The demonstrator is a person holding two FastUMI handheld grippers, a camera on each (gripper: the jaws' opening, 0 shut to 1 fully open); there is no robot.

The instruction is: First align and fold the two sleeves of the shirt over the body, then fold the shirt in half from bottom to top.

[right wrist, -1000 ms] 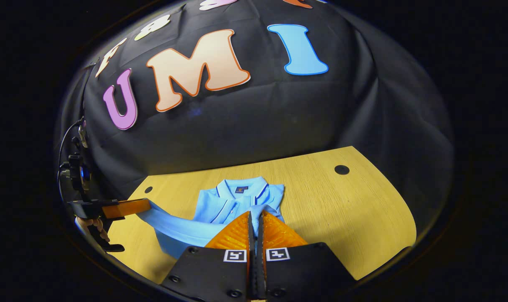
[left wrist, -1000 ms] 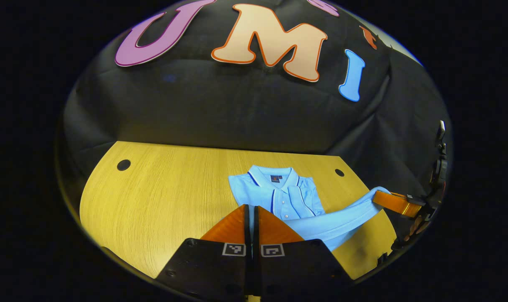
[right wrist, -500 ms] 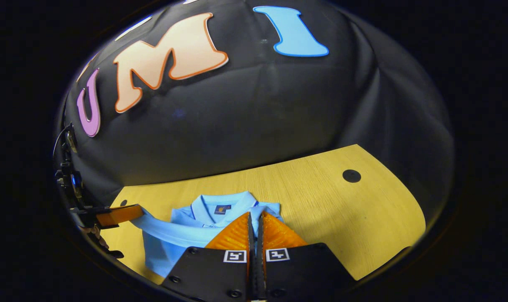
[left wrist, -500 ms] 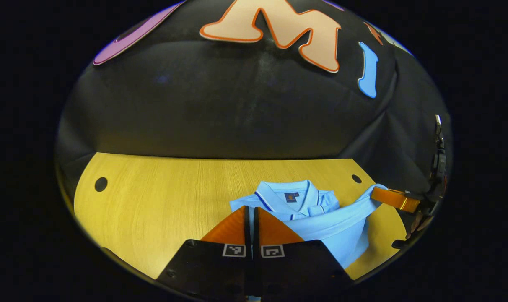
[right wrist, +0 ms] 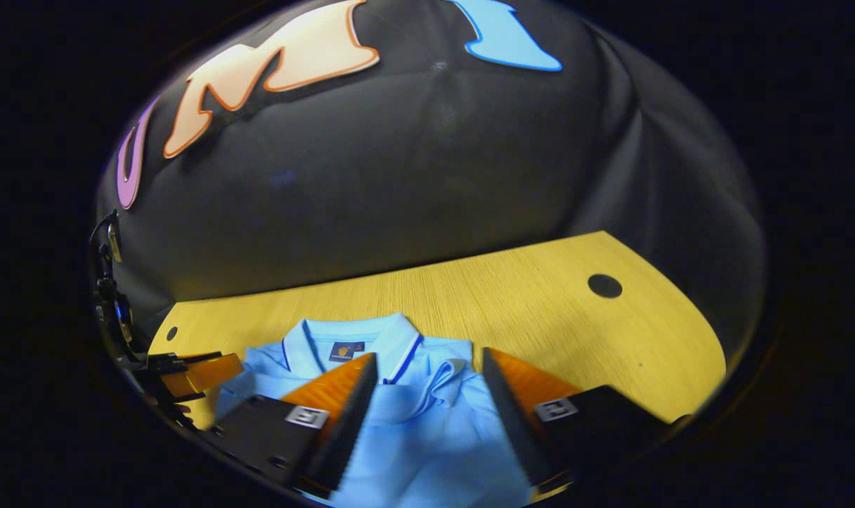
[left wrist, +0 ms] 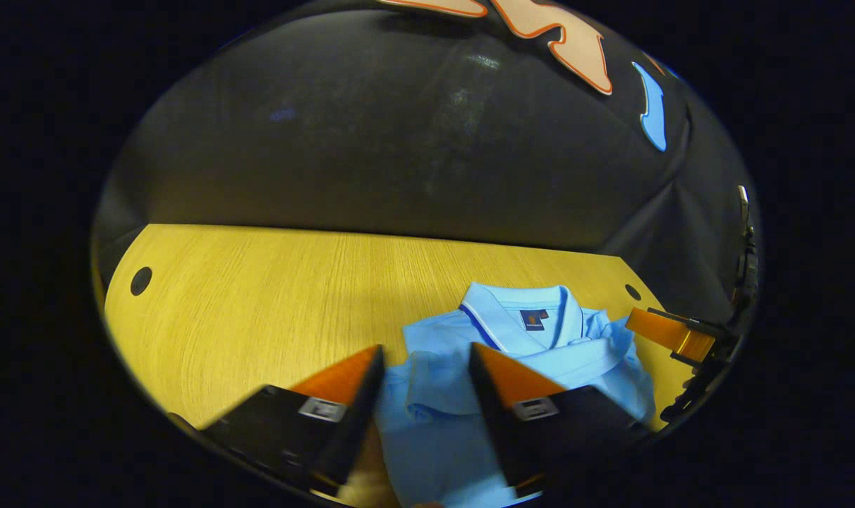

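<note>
Jaws of both grippers spread, folded shirt (left wrist: 434, 395) lying between them

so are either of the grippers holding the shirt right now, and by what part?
Nothing is held. The left gripper and right gripper are both open over the shirt, fabric lying loose between the spread fingers.

Right claw (right wrist: 427, 384) spread wide over folded blue shirt (right wrist: 427, 437); shirt on wooden table (right wrist: 575, 317); left claw (right wrist: 202, 370) at far edge.

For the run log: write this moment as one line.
left claw: open above shirt | right claw: open above shirt | shirt: bottom hem laid near collar | table: wooden
</note>
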